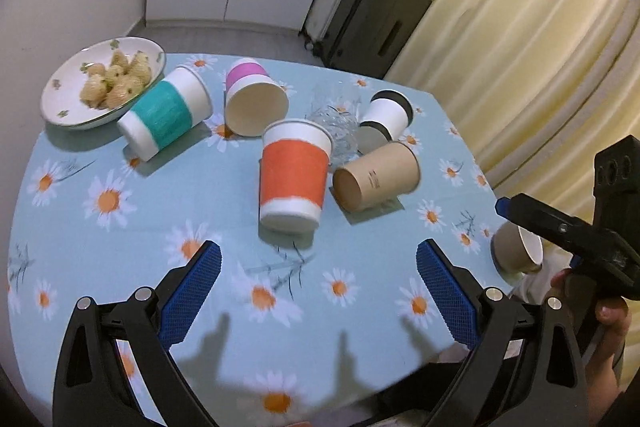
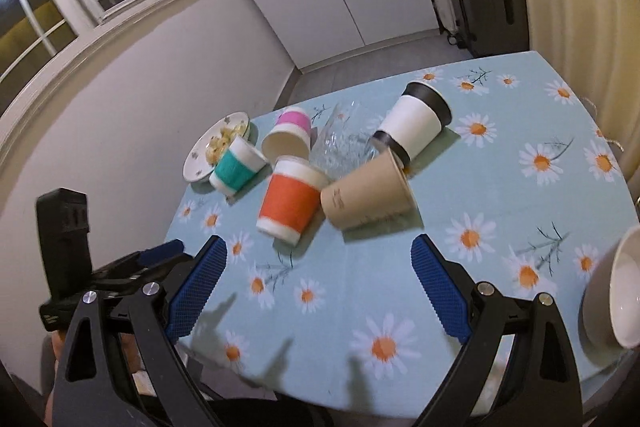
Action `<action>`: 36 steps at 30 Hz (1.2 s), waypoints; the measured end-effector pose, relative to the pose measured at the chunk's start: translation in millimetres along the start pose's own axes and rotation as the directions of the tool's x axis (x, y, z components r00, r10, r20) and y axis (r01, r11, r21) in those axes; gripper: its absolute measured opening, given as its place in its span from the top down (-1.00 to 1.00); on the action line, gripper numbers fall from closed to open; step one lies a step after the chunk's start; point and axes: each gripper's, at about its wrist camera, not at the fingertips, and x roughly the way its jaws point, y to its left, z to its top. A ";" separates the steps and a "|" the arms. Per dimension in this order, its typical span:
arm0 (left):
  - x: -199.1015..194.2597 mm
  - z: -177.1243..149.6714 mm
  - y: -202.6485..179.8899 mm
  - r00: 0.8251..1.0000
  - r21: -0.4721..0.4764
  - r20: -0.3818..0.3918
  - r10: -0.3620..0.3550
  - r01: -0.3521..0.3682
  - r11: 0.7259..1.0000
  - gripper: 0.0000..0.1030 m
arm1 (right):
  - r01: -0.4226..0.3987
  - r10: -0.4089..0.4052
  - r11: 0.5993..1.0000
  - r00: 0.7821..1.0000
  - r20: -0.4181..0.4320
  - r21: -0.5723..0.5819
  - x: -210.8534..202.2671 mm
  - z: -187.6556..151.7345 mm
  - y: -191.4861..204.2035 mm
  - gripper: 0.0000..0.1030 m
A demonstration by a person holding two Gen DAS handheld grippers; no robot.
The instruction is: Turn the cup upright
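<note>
Several paper cups lie on their sides on the daisy tablecloth (image 1: 120, 235): an orange-sleeved cup (image 1: 294, 175) (image 2: 290, 197), a plain brown cup (image 1: 376, 177) (image 2: 368, 191), a teal-sleeved cup (image 1: 166, 113) (image 2: 237, 167), a pink-banded cup (image 1: 254, 101) (image 2: 289, 135) and a white cup with black bands (image 1: 386, 119) (image 2: 416, 121). My left gripper (image 1: 318, 279) is open and empty, just short of the orange cup. My right gripper (image 2: 318, 273) is open and empty, short of the orange and brown cups; it also shows in the left wrist view (image 1: 560, 227).
A clear glass (image 1: 336, 125) (image 2: 342, 143) lies tipped among the cups. A plate of biscuits (image 1: 100, 83) (image 2: 218, 143) sits at the far left. A grey bowl (image 1: 518, 251) (image 2: 616, 291) stands at the table's right edge. Curtains hang to the right.
</note>
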 end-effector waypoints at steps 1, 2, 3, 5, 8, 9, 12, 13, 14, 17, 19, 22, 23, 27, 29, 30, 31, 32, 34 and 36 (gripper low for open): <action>8.8 9.3 1.6 1.000 0.002 -0.023 0.004 -0.004 1.000 -0.84 | -0.013 0.013 0.999 1.000 -0.017 0.034 5.9 5.6 -3.9 -0.79; 15.9 17.1 3.2 0.999 -0.001 -0.037 0.010 -0.011 1.000 -0.84 | -0.025 0.027 0.997 0.999 -0.032 0.068 10.5 10.0 -8.2 -0.79; 20.9 21.8 4.5 0.999 -0.001 -0.048 0.009 -0.009 1.000 -0.84 | -0.033 0.037 0.995 0.998 -0.043 0.089 14.5 13.3 -11.9 -0.79; 38.9 34.5 4.9 0.995 0.012 -0.098 0.015 -0.014 1.000 -0.84 | -0.052 0.063 0.988 0.995 -0.075 0.149 24.4 18.2 -21.1 -0.79; 61.7 48.3 6.6 0.987 0.023 -0.161 0.025 -0.021 1.000 -0.84 | -0.085 0.111 0.973 0.987 -0.112 0.216 37.3 19.3 -33.2 -0.79; 66.5 51.8 7.6 0.985 0.024 -0.172 0.028 -0.024 0.999 -0.84 | -0.088 0.117 0.970 0.986 -0.118 0.226 40.1 19.0 -35.5 -0.78; 81.9 61.6 6.7 0.977 0.055 -0.208 0.054 -0.044 0.998 -0.84 | -0.082 0.120 0.966 0.982 -0.144 0.246 46.5 18.6 -44.3 -0.73; 87.4 63.8 6.3 0.973 0.069 -0.218 0.070 -0.056 0.996 -0.84 | -0.085 0.126 0.963 0.981 -0.149 0.256 47.7 18.1 -46.3 -0.73; 92.8 65.5 6.6 0.969 0.076 -0.232 0.079 -0.063 0.995 -0.84 | -0.093 0.139 0.958 0.978 -0.154 0.270 47.8 18.0 -49.1 -0.73; 104.5 66.5 6.5 0.958 0.105 -0.264 0.115 -0.090 0.990 -0.84 | -0.098 0.147 0.954 0.977 -0.154 0.284 45.5 19.7 -54.2 -0.73; 110.8 67.7 8.4 0.952 0.111 -0.276 0.131 -0.104 0.988 -0.84 | -0.097 0.145 0.953 0.978 -0.149 0.287 44.6 21.1 -56.7 -0.73; 119.7 67.7 9.0 0.944 0.122 -0.297 0.145 -0.114 0.986 -0.79 | -0.118 0.170 0.944 0.974 -0.149 0.308 43.2 21.0 -59.3 -0.73; 121.6 67.2 8.8 0.942 0.121 -0.303 0.141 -0.109 0.987 -0.70 | -0.124 0.178 0.942 0.972 -0.151 0.313 44.6 21.5 -60.1 -0.73; 129.7 67.0 5.6 0.935 0.132 -0.321 0.151 -0.114 0.985 -0.58 | -0.131 0.190 0.941 0.968 -0.165 0.313 46.8 19.8 -58.5 -0.73; 132.7 66.6 5.6 0.931 0.132 -0.331 0.154 -0.116 0.984 -0.51 | -0.138 0.197 0.939 0.966 -0.165 0.316 46.3 19.2 -58.5 -0.73; 134.7 66.2 6.0 0.929 0.132 -0.335 0.158 -0.120 0.984 -0.44 | -0.137 0.196 0.938 0.967 -0.163 0.317 46.7 19.4 -57.4 -0.73; 137.6 64.6 4.8 0.924 0.138 -0.342 0.170 -0.130 0.982 -0.37 | -0.137 0.195 0.938 0.967 -0.162 0.318 46.4 18.8 -57.7 -0.73; 139.8 63.4 4.7 0.921 0.142 -0.348 0.176 -0.134 0.981 -0.33 | -0.135 0.195 0.937 0.967 -0.163 0.322 47.7 18.2 -57.5 -0.73; 142.7 61.6 5.3 0.916 0.144 -0.356 0.185 -0.142 0.979 -0.21 | -0.135 0.201 0.933 0.965 -0.170 0.335 49.7 16.5 -59.6 -0.73; 142.8 60.9 5.8 0.917 0.139 -0.353 0.185 -0.144 0.980 -0.21 | -0.135 0.203 0.933 0.963 -0.177 0.333 50.2 14.0 -59.5 -0.73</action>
